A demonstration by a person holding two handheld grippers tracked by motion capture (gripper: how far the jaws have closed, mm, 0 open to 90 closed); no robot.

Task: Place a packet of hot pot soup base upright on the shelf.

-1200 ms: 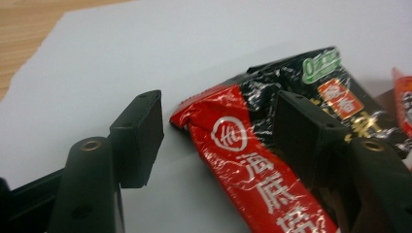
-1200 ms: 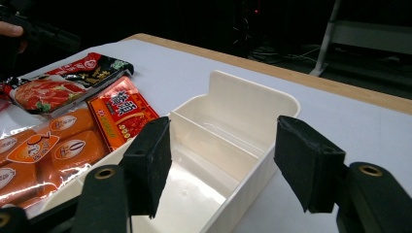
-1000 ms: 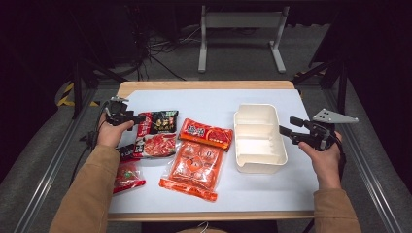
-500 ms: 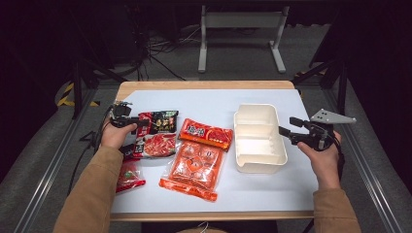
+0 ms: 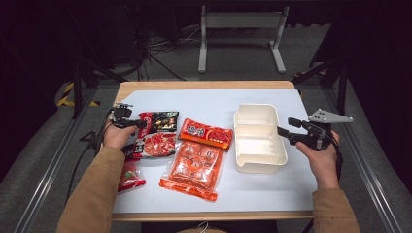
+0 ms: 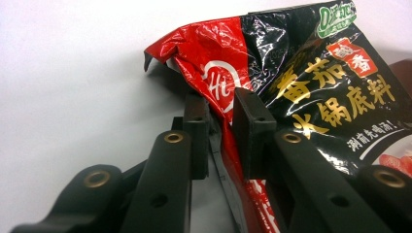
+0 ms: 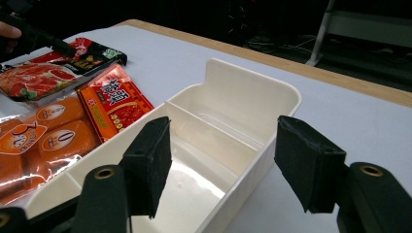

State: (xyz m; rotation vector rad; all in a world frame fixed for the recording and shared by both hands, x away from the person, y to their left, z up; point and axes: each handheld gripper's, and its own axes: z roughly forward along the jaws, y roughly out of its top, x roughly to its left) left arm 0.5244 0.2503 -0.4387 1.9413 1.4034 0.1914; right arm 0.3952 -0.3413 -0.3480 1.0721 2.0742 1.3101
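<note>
A red-and-black hotpot soup-base packet (image 5: pixel 158 133) lies at the table's left. My left gripper (image 5: pixel 138 124) reaches it from the left. Its jaws have just been closing and now pinch the packet's crinkled left edge (image 6: pixel 311 92), which runs between the two pads of the left gripper (image 6: pixel 221 131). A white two-compartment box (image 5: pixel 257 165) stands right of centre. My right gripper (image 5: pixel 282 132) hovers at the box's right rim, open and holding nothing. In the right gripper view, the right gripper (image 7: pixel 223 155) straddles the box wall (image 7: pixel 252 82) without touching it.
A red-orange packet (image 5: pixel 205 134) lies between the soup packet and the box. A large orange packet of round pieces (image 5: pixel 192 167) sits in front of it. A small red packet (image 5: pixel 128 175) lies under my left forearm. Bare table lies behind and in front of the box.
The left gripper's jaws have closed onto the soup packet's left edge, lifting and crinkling it slightly. The right gripper has kept still.
</note>
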